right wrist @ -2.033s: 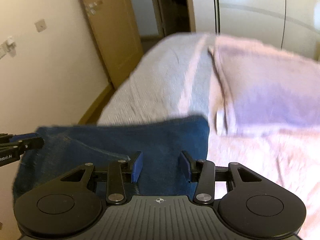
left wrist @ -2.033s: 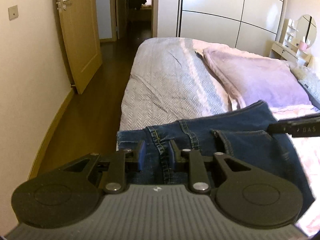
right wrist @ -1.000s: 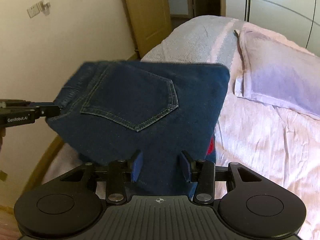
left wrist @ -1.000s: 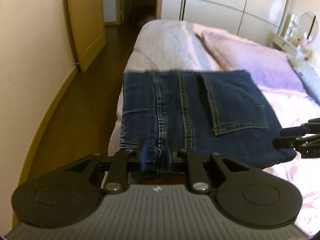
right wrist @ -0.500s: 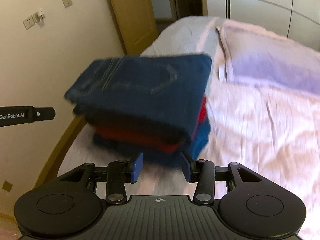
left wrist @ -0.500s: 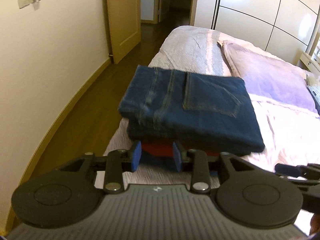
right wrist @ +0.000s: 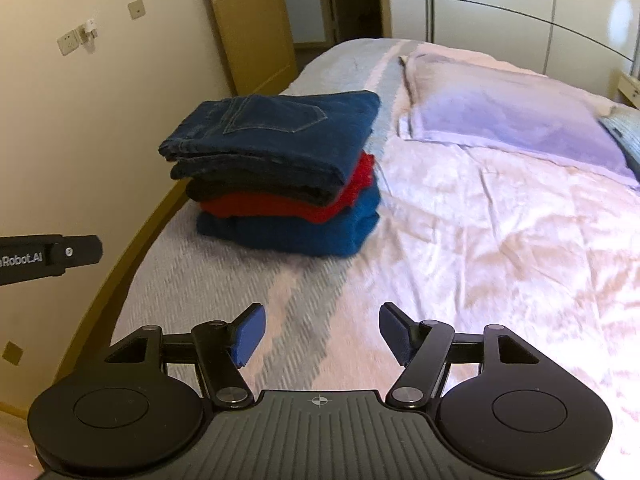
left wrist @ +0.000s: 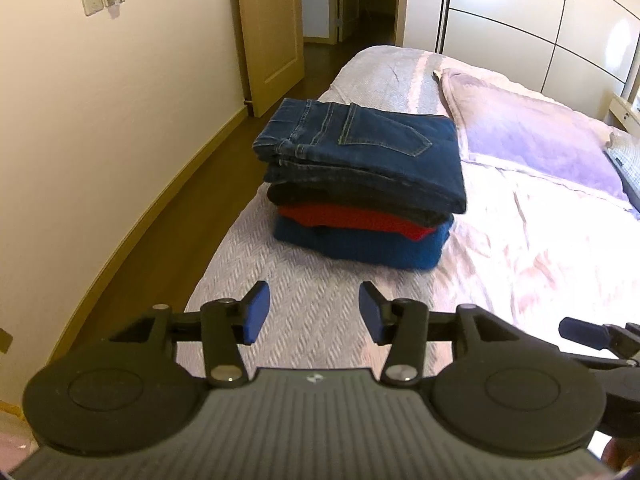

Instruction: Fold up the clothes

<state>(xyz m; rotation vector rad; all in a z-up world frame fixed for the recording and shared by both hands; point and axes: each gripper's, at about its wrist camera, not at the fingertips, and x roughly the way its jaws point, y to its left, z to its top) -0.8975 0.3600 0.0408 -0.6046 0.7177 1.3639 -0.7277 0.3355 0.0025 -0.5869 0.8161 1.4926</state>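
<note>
Folded dark blue jeans [left wrist: 360, 148] [right wrist: 272, 140] lie on top of a stack on the bed, over a dark garment, a red garment [left wrist: 352, 216] [right wrist: 280, 204] and a blue garment [left wrist: 360, 244] [right wrist: 288, 232]. My left gripper [left wrist: 314, 312] is open and empty, well back from the stack, above the grey bedspread. My right gripper [right wrist: 320, 334] is open and empty, also back from the stack. The right gripper's finger [left wrist: 588, 332] shows at the right edge of the left wrist view, and the left gripper's finger [right wrist: 48, 258] at the left edge of the right wrist view.
The bed has a grey woven spread [left wrist: 296, 292] and a pale pink quilt [right wrist: 500, 232]. A lilac pillow [left wrist: 528, 148] lies beyond the stack. The left bed edge drops to a wooden floor [left wrist: 168, 208] by a cream wall. A door [left wrist: 268, 32] and white wardrobes [left wrist: 520, 20] stand behind.
Both grippers carried the folded jeans onto the stack, let go and pulled back toward me. Both now stand open, away from the stack.
</note>
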